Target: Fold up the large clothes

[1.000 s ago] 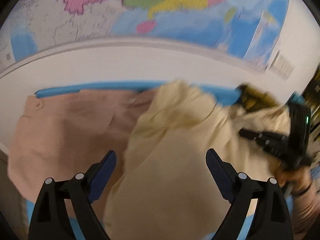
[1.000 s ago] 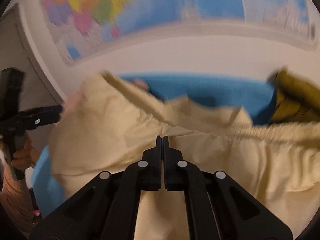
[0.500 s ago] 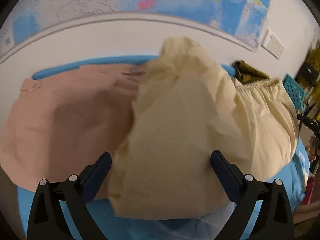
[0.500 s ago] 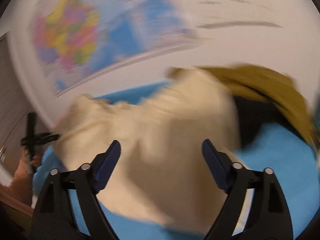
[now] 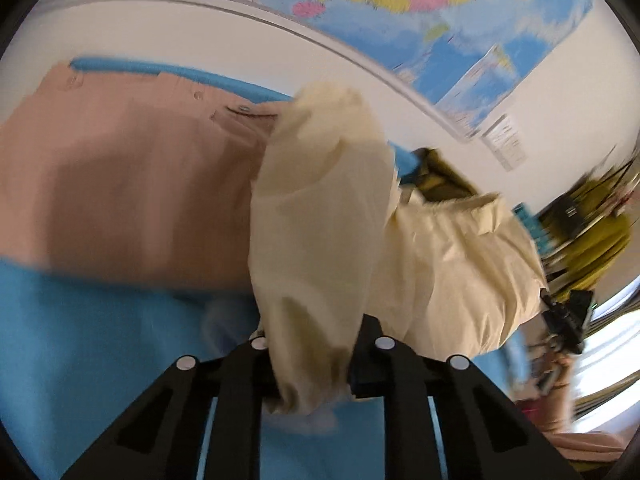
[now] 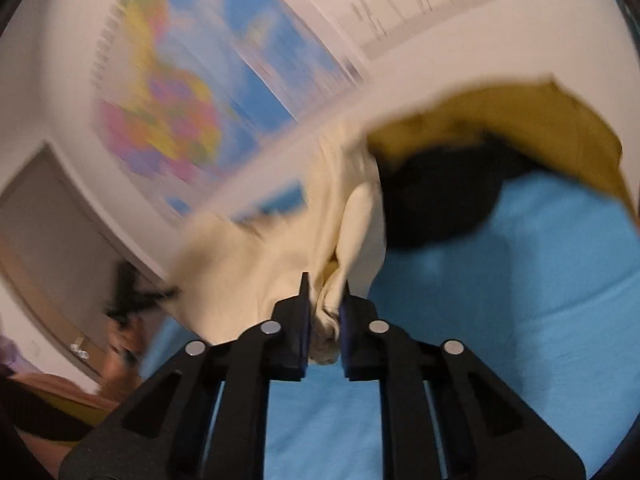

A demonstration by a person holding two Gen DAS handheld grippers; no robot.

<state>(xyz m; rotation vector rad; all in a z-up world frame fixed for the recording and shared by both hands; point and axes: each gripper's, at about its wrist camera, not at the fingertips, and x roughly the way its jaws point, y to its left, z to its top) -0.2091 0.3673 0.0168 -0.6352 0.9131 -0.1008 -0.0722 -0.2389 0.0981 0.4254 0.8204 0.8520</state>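
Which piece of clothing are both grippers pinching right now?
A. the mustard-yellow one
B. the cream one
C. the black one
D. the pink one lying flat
B: the left gripper and the right gripper each have bunched fabric of the cream garment clamped between their fingers.

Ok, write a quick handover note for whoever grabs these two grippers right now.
Left gripper: jaws just closed, shut on a bunch of the cream garment.
Right gripper: jaws just closed too, pinching another bunch of it.
The garment hangs crumpled between them above the blue surface; a pink garment lies spread beside it, a mustard one farther back.
Done: both grips taken.
Left: spread it flat and fold.
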